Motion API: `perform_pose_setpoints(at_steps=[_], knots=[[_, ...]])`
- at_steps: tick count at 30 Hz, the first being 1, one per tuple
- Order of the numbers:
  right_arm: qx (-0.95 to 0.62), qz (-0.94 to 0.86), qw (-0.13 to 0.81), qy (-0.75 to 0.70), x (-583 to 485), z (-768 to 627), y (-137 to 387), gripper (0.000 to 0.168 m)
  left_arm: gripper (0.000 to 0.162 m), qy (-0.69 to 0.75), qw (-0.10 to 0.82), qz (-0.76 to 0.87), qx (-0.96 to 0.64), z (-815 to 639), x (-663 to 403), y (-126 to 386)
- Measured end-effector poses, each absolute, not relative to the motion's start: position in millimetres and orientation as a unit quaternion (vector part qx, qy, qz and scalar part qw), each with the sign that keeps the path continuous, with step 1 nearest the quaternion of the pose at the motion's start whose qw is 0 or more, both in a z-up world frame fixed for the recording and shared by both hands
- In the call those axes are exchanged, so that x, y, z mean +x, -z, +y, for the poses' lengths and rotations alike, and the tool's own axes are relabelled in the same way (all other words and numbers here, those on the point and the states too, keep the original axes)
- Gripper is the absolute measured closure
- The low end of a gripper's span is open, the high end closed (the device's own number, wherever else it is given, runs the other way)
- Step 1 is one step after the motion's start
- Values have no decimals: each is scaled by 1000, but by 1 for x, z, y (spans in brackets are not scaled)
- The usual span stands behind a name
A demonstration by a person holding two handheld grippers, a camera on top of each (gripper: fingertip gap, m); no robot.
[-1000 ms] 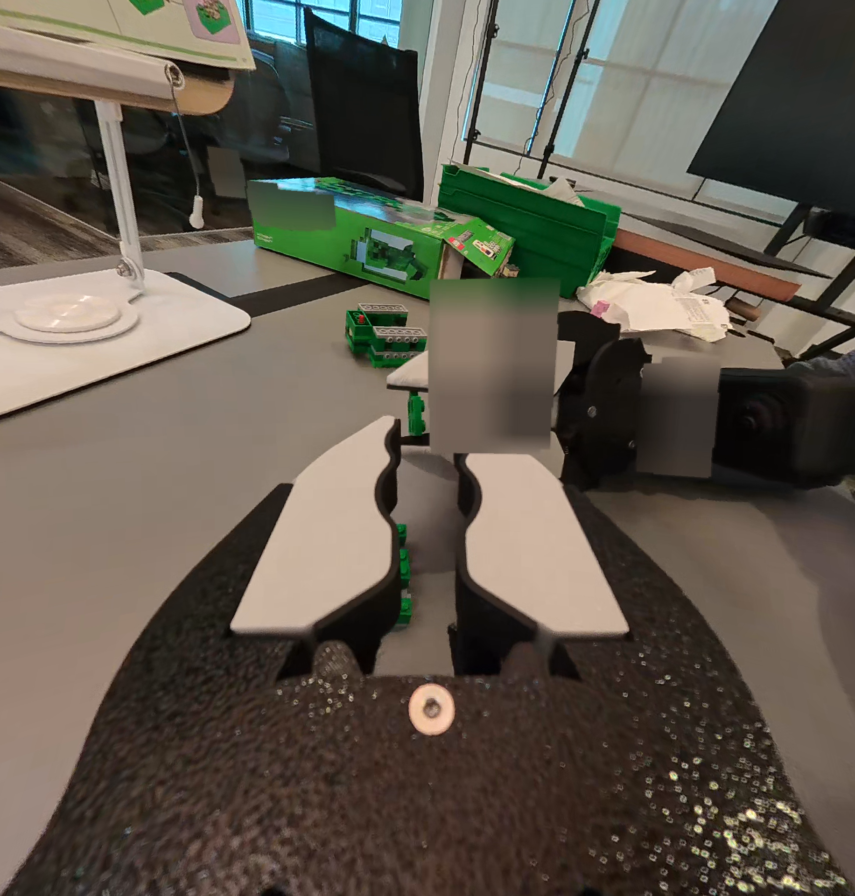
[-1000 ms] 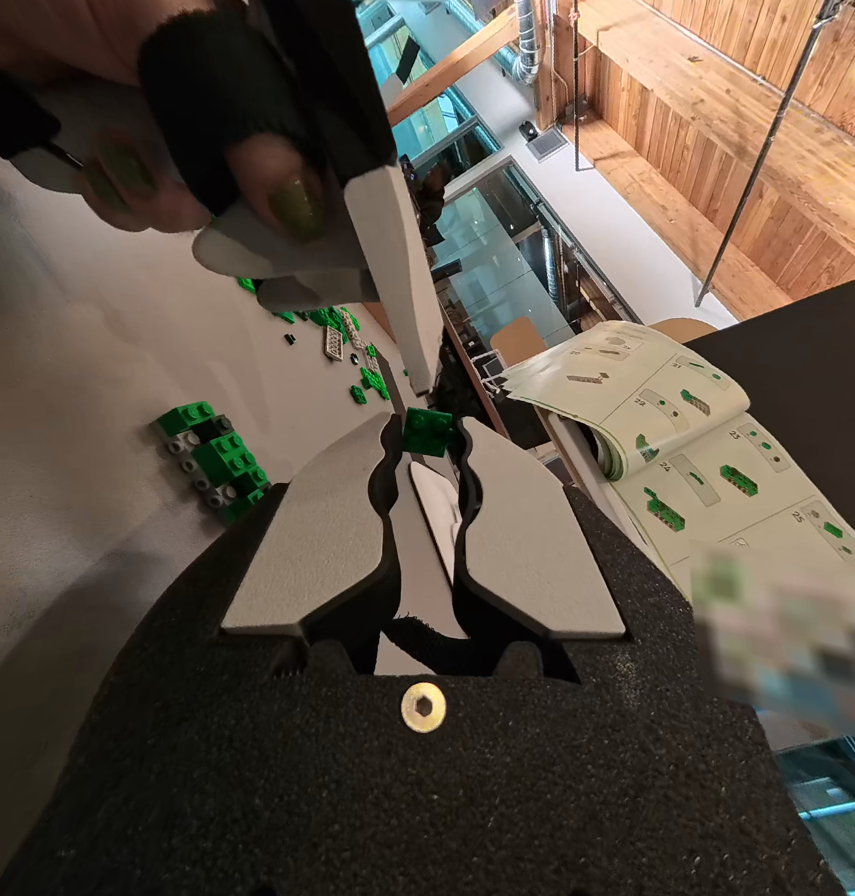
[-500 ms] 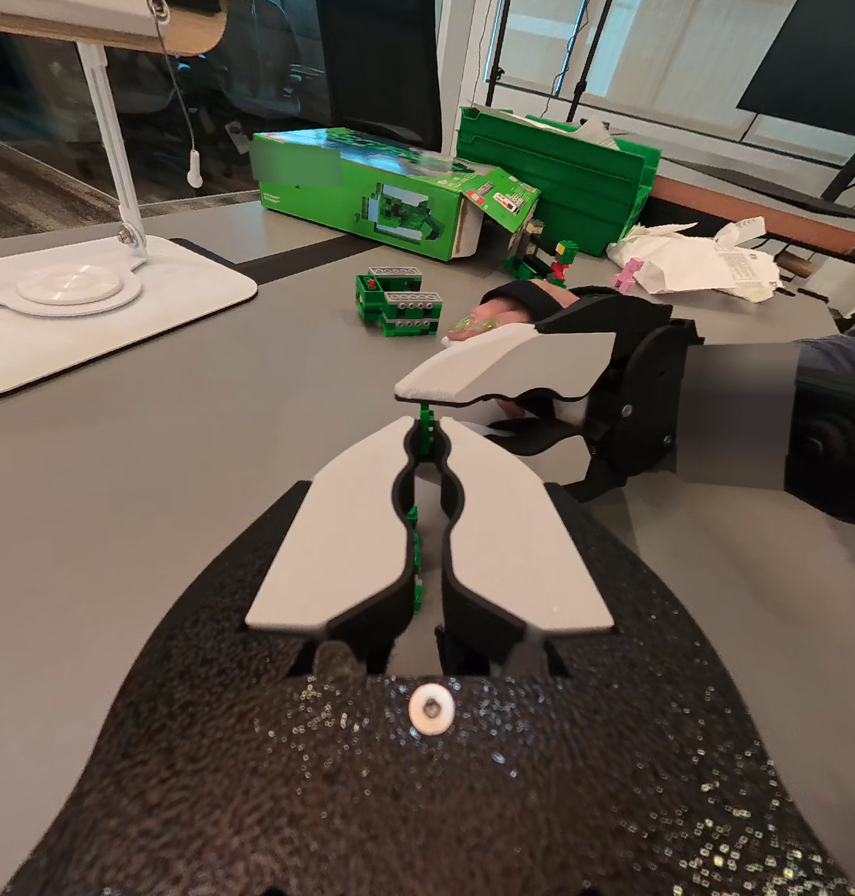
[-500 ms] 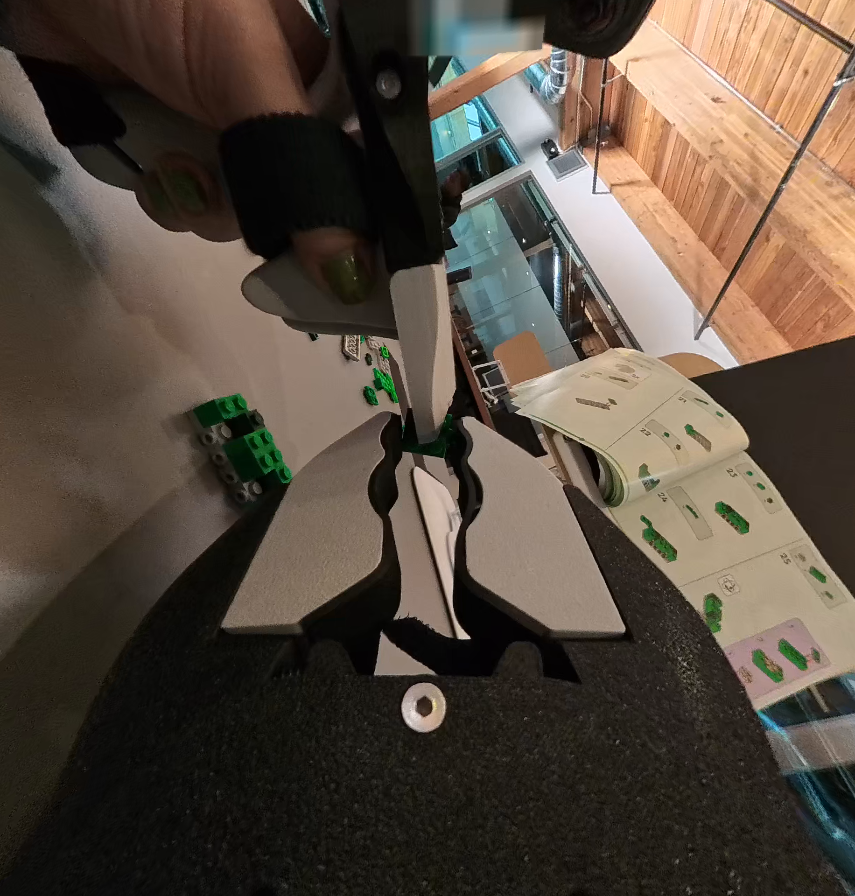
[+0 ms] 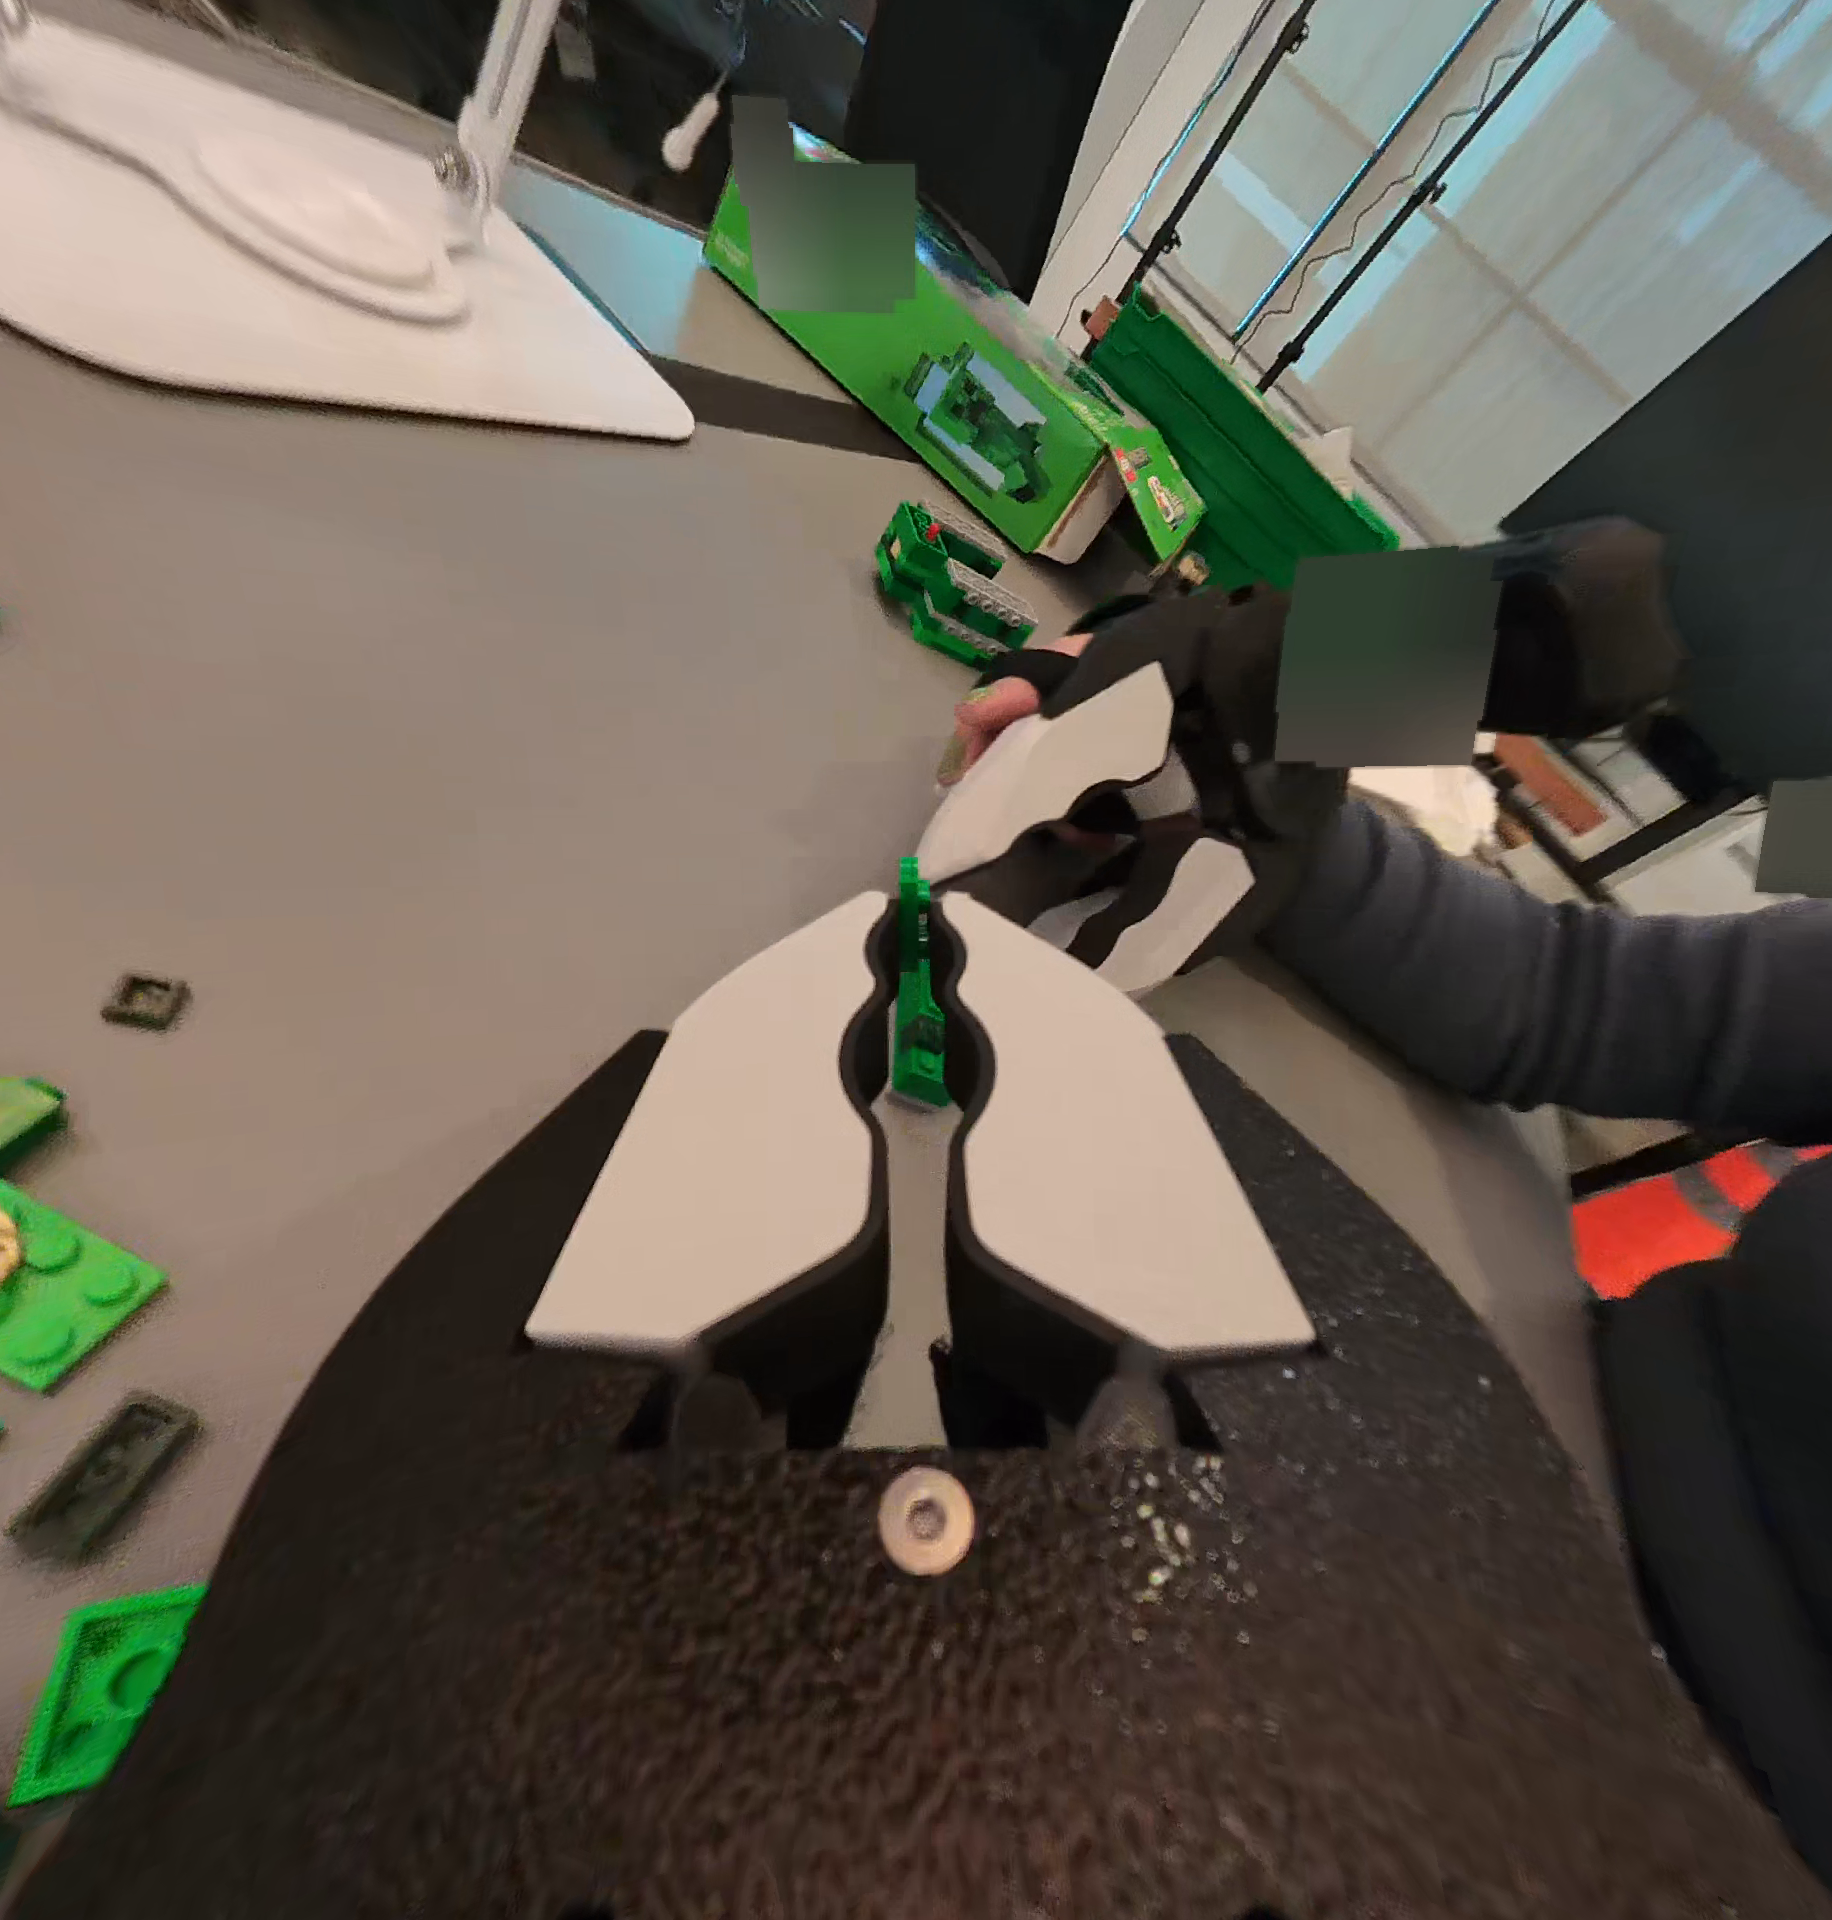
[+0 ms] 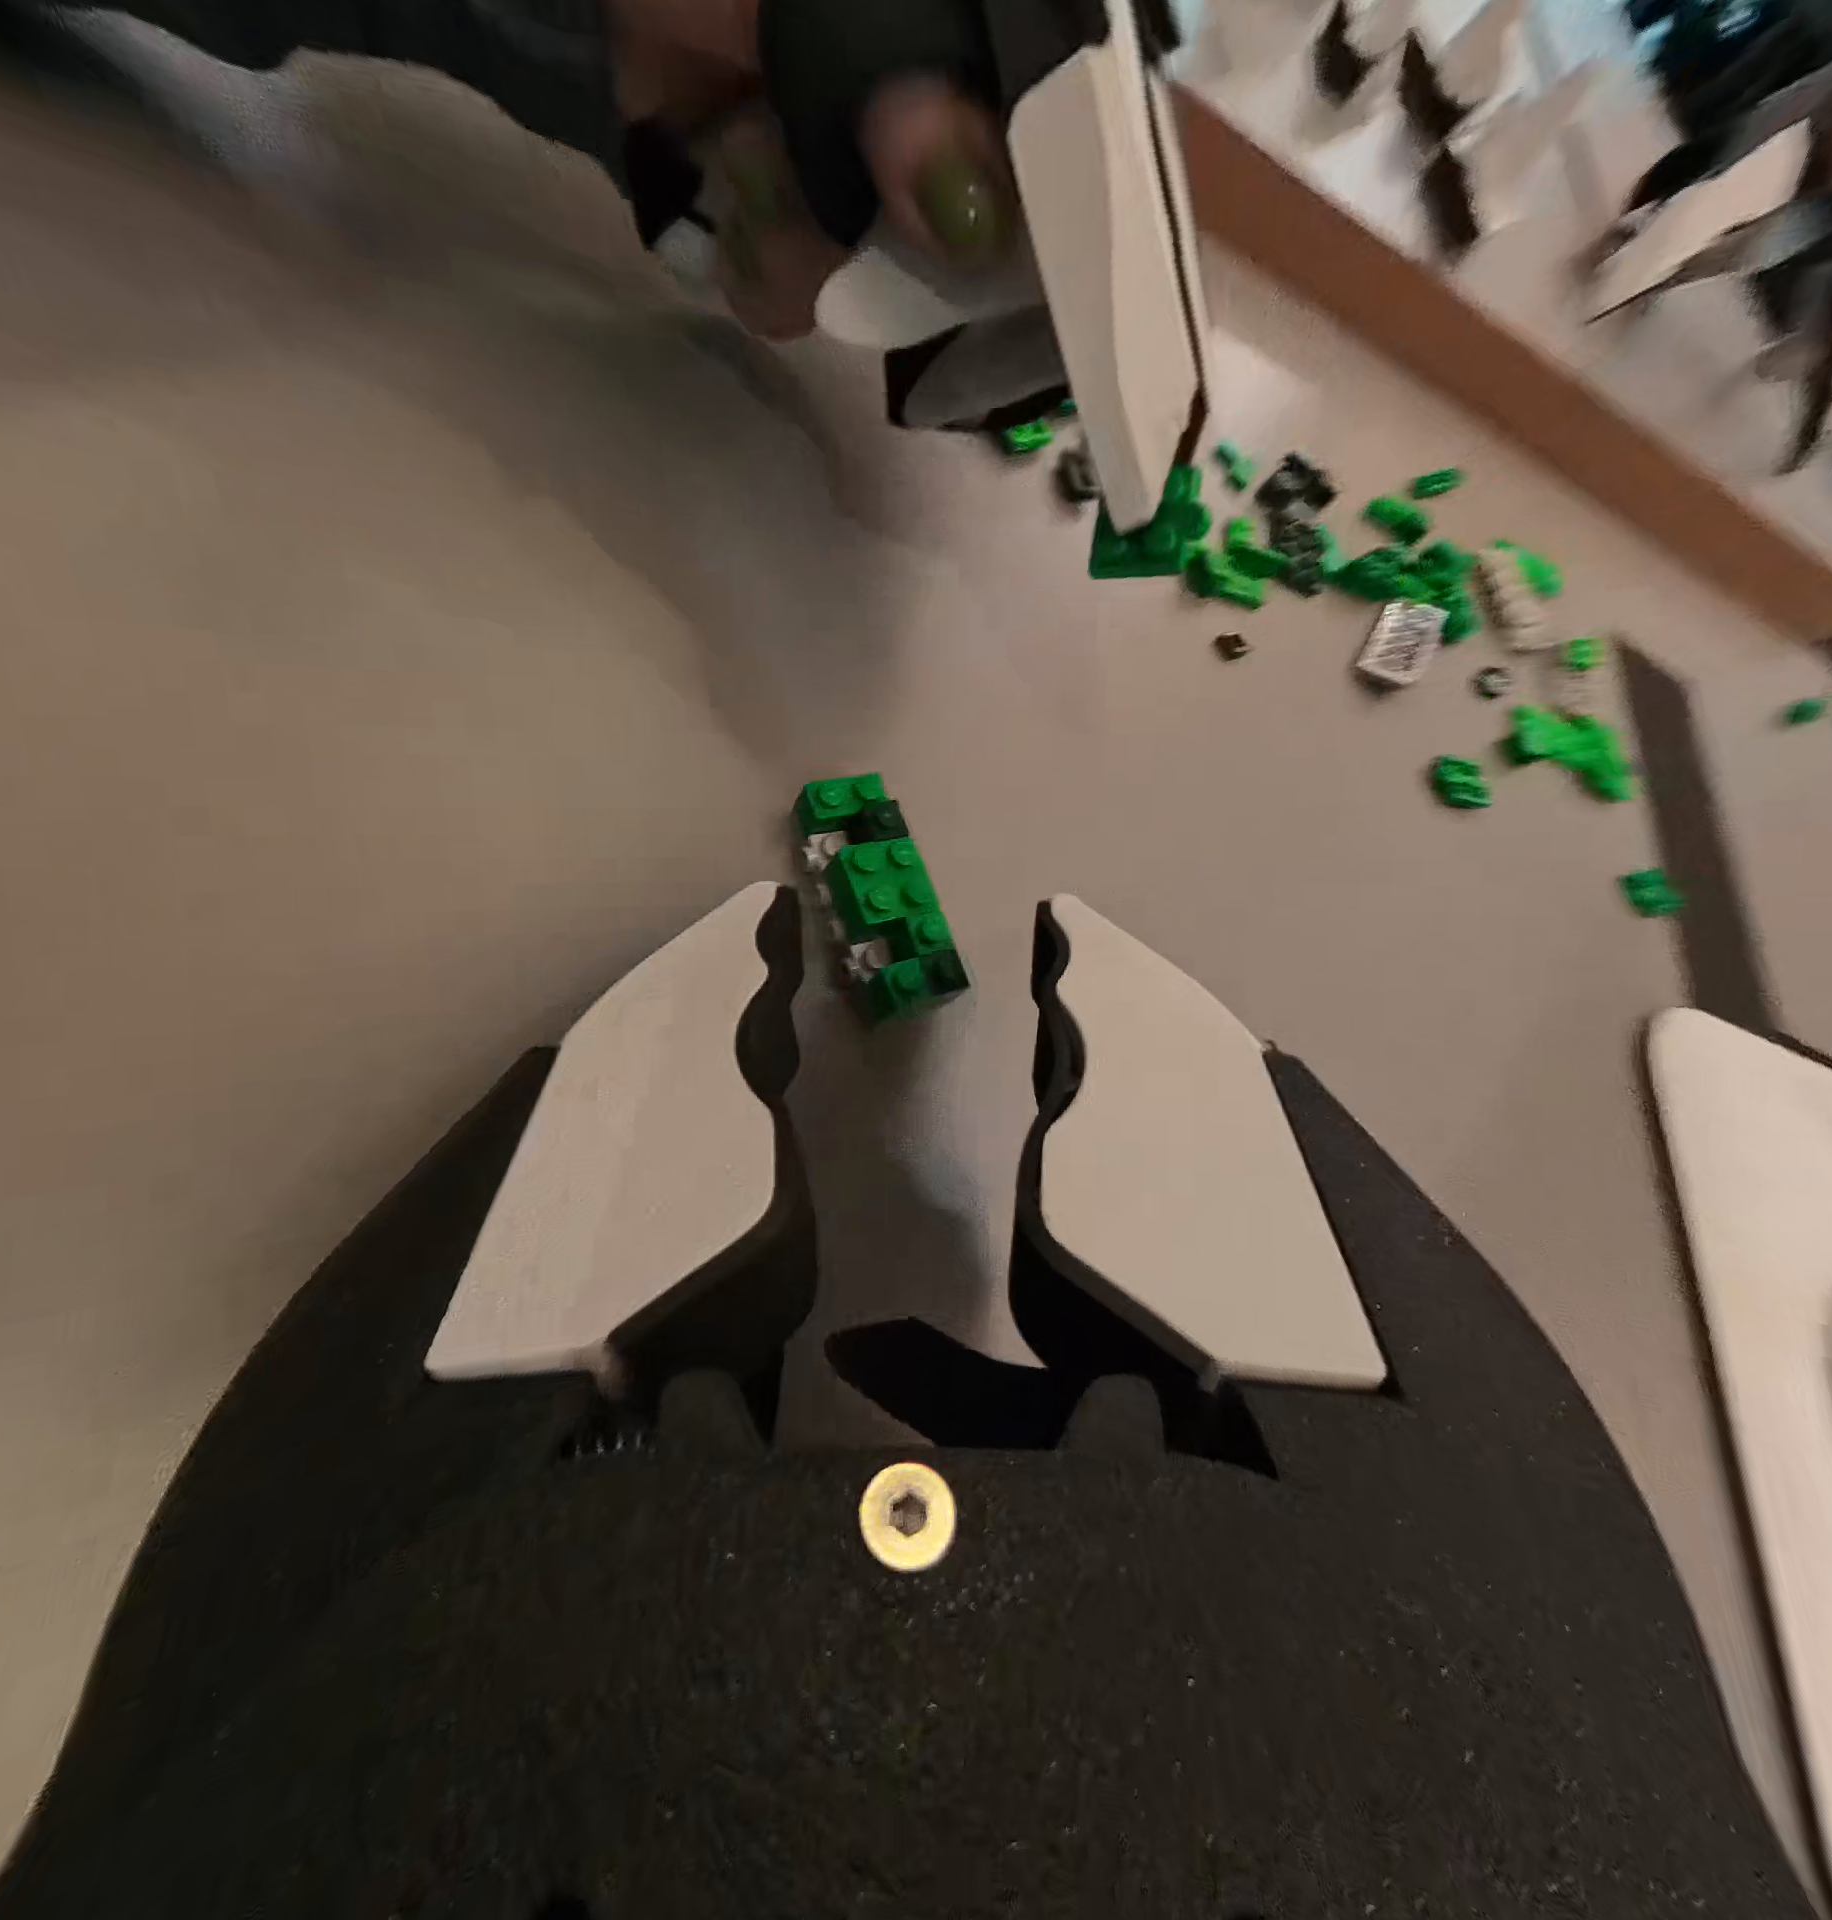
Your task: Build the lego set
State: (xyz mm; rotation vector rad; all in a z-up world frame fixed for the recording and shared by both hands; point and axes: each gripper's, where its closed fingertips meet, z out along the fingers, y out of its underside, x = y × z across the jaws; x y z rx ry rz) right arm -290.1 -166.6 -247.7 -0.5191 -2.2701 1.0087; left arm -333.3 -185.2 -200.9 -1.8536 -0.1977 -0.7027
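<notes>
My left gripper (image 5: 914, 914) is shut on a thin green lego plate (image 5: 914, 1013), held edge-up above the grey table (image 5: 476, 779). In the right wrist view the left gripper (image 6: 1161, 488) hangs at the top with the green plate (image 6: 1140, 545) at its tips. My right gripper (image 6: 912, 899) is open and empty, just above a small green-and-grey brick build (image 6: 881, 894) lying on the table. In the left wrist view the right gripper (image 5: 1109, 831) is open, just right of my left fingertips.
Loose green and dark pieces (image 6: 1411, 582) are scattered at the far right. More green plates (image 5: 50, 1299) lie left of the left gripper. A green set box (image 5: 953, 405), a green bin (image 5: 1234, 468) and a white stand base (image 5: 268, 239) stand at the back. Some 7 cm of space lies between my two pairs of fingers.
The green plate has passed from my right gripper to my left, which has shut on it. My right gripper has opened and swung down over the small build.
</notes>
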Motion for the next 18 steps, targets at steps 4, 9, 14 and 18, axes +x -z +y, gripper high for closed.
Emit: perform_pose_setpoints(at_steps=[4,9,14,18], knots=[[-192,-874,215,-391,-289,-173,255,128,158,335,532,-98,-771,-186,-331,204],[-196,-874,223,-385,-293,-174,256,151,158,346,531,-107,-766,-183,-331,207],[-220,-814,406,-352,-314,-158,236,152,158,368,559,-117,-734,-181,-333,197],[-194,-761,545,-293,-318,-157,215,152,158,388,600,-70,-697,-185,-327,178]])
